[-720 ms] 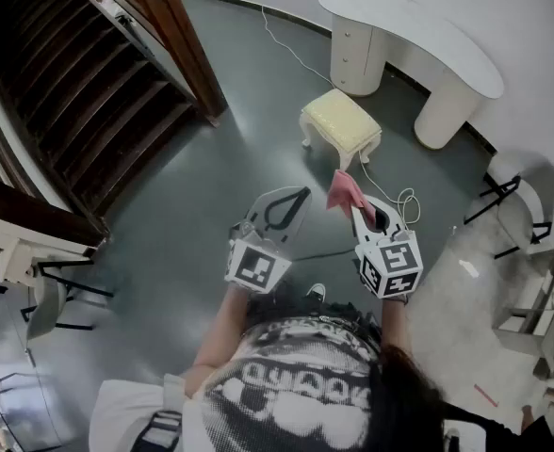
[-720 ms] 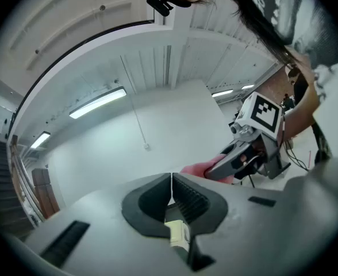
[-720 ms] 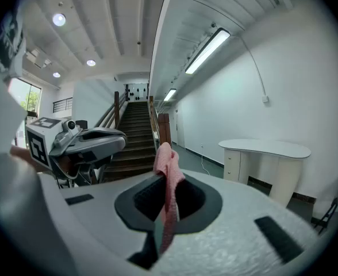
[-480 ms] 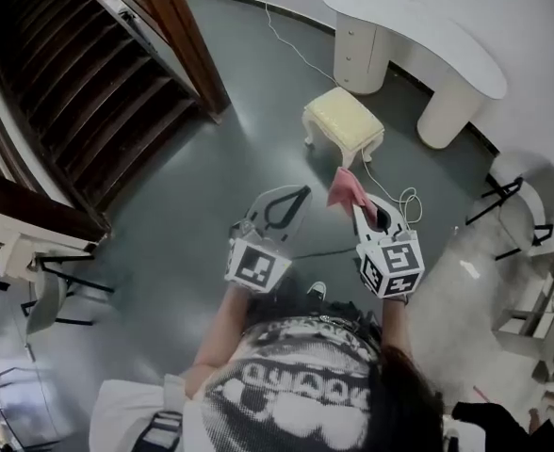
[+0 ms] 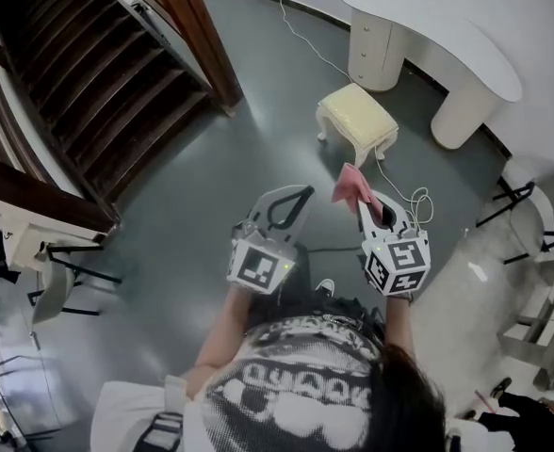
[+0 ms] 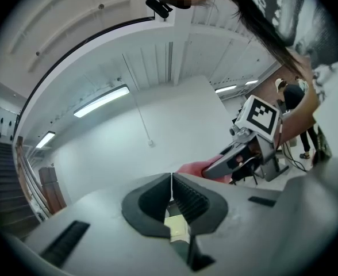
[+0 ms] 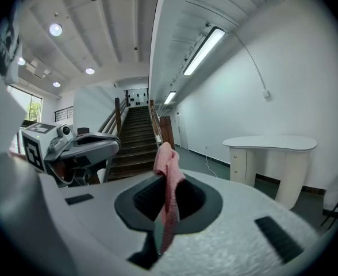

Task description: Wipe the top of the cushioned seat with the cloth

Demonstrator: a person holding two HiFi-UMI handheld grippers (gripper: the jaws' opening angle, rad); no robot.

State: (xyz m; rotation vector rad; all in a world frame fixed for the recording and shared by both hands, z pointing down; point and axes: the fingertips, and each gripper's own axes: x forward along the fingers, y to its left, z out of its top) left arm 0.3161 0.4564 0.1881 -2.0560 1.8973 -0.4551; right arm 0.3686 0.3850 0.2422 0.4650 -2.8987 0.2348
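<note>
A small stool with a pale yellow cushioned seat (image 5: 356,118) stands on the grey floor, ahead of both grippers. My right gripper (image 5: 366,196) is shut on a pink cloth (image 5: 349,185) that sticks up from its jaws; the same cloth (image 7: 168,184) hangs between the pads in the right gripper view. My left gripper (image 5: 292,198) is held beside it at the same height, shut with nothing in it, its pads (image 6: 171,188) meeting. Both grippers are short of the stool, in the air above the floor.
A white curved desk (image 5: 435,38) stands behind the stool by the wall. A white cable (image 5: 401,196) trails across the floor from the stool. A dark wooden staircase (image 5: 89,73) rises at the left. Chairs (image 5: 529,205) stand at the right.
The view has shifted forward a little; stool and desk now sit slightly lower and to the right. Both grippers keep their pose, the cloth still held in the right one.
</note>
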